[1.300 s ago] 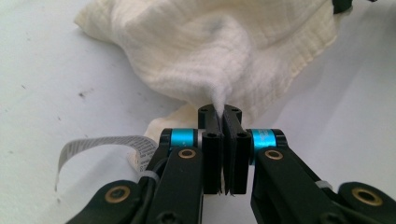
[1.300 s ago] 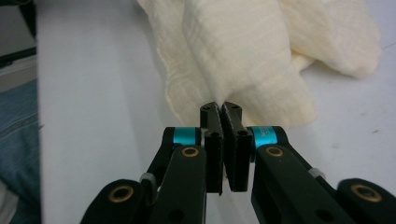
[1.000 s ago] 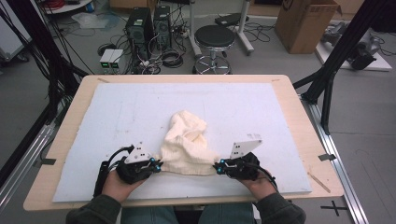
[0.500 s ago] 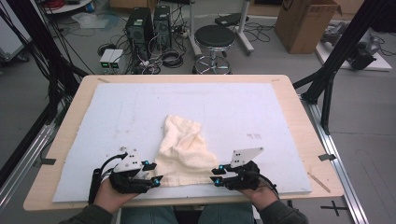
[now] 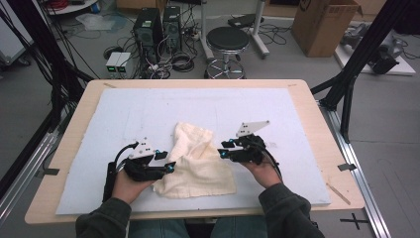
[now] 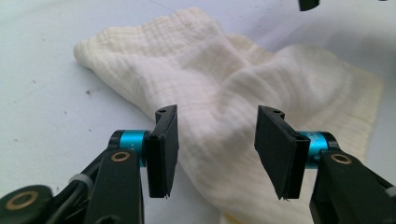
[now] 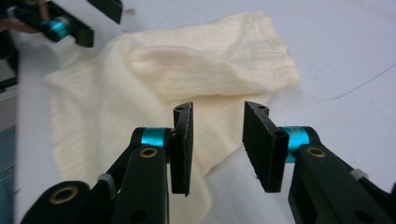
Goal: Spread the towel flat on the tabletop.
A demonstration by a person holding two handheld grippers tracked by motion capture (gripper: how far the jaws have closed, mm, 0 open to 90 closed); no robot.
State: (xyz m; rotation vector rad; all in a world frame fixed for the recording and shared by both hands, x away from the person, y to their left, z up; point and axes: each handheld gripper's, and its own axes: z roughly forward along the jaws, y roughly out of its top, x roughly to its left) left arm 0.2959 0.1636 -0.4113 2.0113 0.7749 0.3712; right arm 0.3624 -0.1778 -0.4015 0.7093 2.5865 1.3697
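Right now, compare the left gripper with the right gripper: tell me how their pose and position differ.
The left gripper sits nearer the table's front edge; the right gripper is farther up the mat. The left gripper's tip reaches the cloth's left edge, while the right gripper's tip is at its right edge. Both have their jaws apart with nothing between them, pointing inward at the cloth.

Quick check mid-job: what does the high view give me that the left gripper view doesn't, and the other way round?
High view: the whole wooden table, both hands, the right tool beside the cloth's right edge, plus the stool and cardboard box behind.
Left gripper view: the left tool with its jaws apart, nothing between them, and the cloth's ribbed weave.
Both: the cream cloth lying rumpled on the pale blue mat.
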